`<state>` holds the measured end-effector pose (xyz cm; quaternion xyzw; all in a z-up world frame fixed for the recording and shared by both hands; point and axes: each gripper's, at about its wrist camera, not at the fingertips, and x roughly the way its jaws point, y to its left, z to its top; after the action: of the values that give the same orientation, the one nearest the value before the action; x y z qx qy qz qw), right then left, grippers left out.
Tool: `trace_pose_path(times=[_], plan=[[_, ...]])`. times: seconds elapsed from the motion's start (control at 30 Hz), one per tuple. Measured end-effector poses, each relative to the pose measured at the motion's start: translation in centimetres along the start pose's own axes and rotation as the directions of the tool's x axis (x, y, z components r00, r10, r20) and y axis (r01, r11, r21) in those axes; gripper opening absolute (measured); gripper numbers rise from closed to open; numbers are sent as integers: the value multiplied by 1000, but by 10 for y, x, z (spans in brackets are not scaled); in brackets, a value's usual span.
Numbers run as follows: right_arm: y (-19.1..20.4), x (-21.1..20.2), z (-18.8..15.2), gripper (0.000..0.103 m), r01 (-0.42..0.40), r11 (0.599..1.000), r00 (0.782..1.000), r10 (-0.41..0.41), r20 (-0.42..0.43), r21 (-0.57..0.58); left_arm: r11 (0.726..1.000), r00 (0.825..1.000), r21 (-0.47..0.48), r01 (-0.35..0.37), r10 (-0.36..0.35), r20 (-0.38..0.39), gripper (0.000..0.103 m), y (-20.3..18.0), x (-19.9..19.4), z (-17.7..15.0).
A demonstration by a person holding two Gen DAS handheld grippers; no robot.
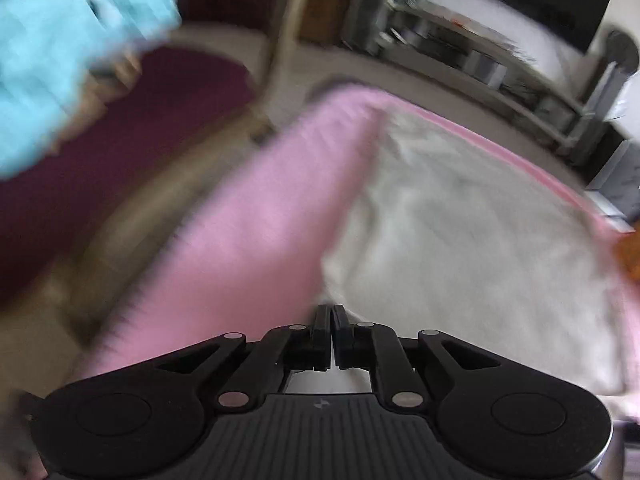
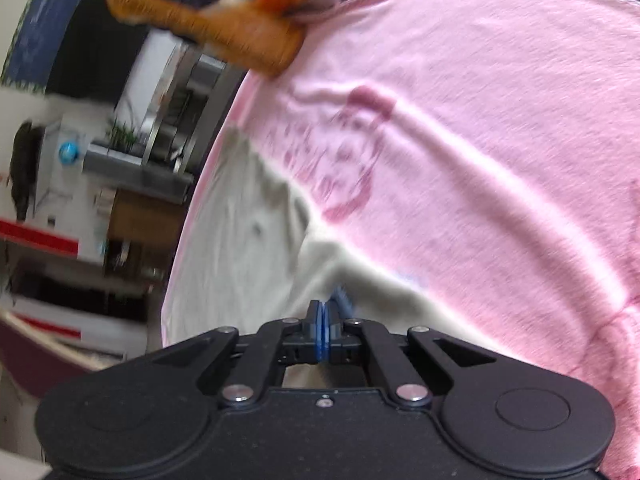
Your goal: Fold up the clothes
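Both my left gripper [image 1: 333,312] and right gripper [image 2: 325,307] are clenched on the grey-white garment [image 1: 472,232], lower centre. I judge a fold over the pink cloth [image 2: 500,128] is under way; next, lay it flat.

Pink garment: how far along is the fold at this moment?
Done: little is shown; the pink garment is spread wide, its pale inner side exposed. In hand: the left gripper and right gripper are each shut at the cloth's near edge, apparently lifting it; heavy blur suggests motion. Left: no finished fold is visible. An orange bottle sits at the garment's edge.
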<state>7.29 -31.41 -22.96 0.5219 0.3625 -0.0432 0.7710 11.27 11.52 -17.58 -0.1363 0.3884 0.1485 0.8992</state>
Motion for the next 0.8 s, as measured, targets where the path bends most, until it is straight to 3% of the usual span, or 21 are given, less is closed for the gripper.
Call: trace_pose_path(times=[0.07, 0.17, 0.33, 0.53, 0.63, 0.8], plan=[[2, -7, -2, 6, 18, 1000, 999, -17, 27, -14, 997, 996, -1, -73, 72, 56, 12, 9, -14, 4], [10, -27, -4, 19, 42, 998, 998, -39, 44, -56, 994, 991, 10, -113, 112, 69, 12, 25, -35, 8], [20, -62, 1, 20, 14, 993, 1000, -17, -23, -115, 998, 1000, 66, 14, -13, -24, 12, 37, -68, -10], [12, -83, -20, 28, -8, 975, 993, -18, -118, -220, 972, 987, 196, 127, -104, -125, 12, 15, -77, -56], [20, -73, -33, 27, 17, 950, 988, -63, -138, -311, 945, 988, 301, 127, -95, -118, 13, -6, -74, -68], [32, -57, -54, 24, 53, 888, 977, -141, -160, -456, 929, 987, 350, 121, -76, -140, 18, -15, -62, -77]])
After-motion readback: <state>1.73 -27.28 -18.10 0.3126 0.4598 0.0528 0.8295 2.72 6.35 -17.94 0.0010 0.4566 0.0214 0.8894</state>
